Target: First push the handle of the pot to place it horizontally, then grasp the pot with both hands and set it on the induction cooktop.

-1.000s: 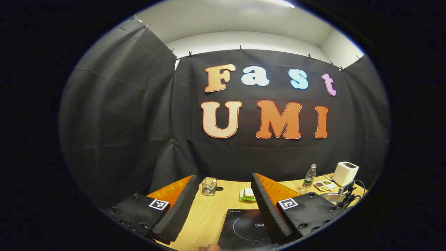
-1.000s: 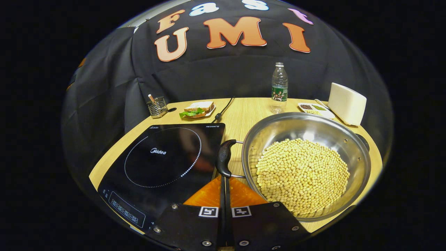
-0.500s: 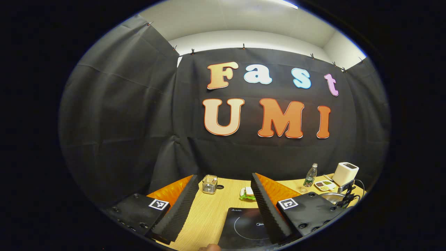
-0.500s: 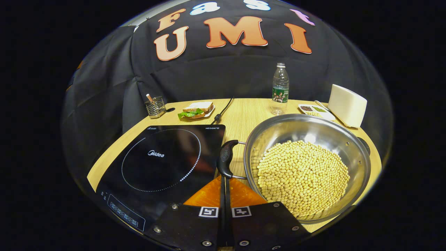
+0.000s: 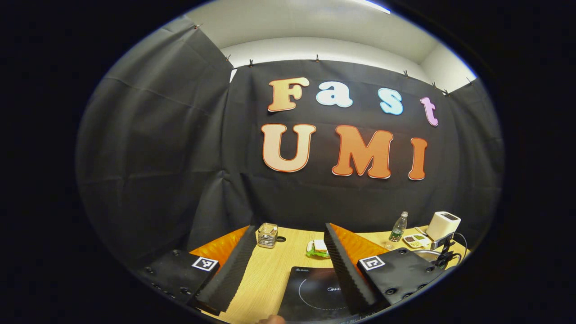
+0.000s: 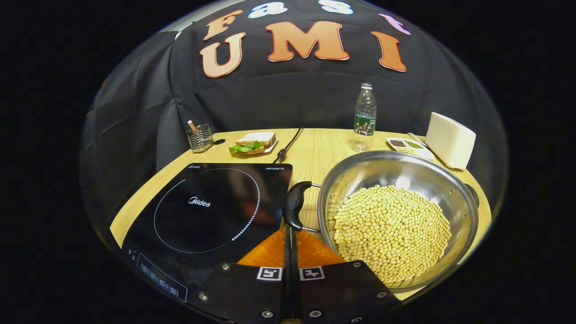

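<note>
right gripper [image 6: 290, 230]: closed at pot [image 6: 396, 220] handle [image 6: 294, 210] | left gripper [image 5: 288, 258]: spread, above induction cooktop [image 5: 315, 294]

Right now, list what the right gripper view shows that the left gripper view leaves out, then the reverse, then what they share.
Right gripper view: soybeans heaped in the steel pot, its black side handle, and the right gripper, shut, tips at that handle.
Left gripper view: the left gripper, open and holding nothing, and the white ceiling.
Both: induction cooktop, sandwich, water bottle, toaster.
</note>
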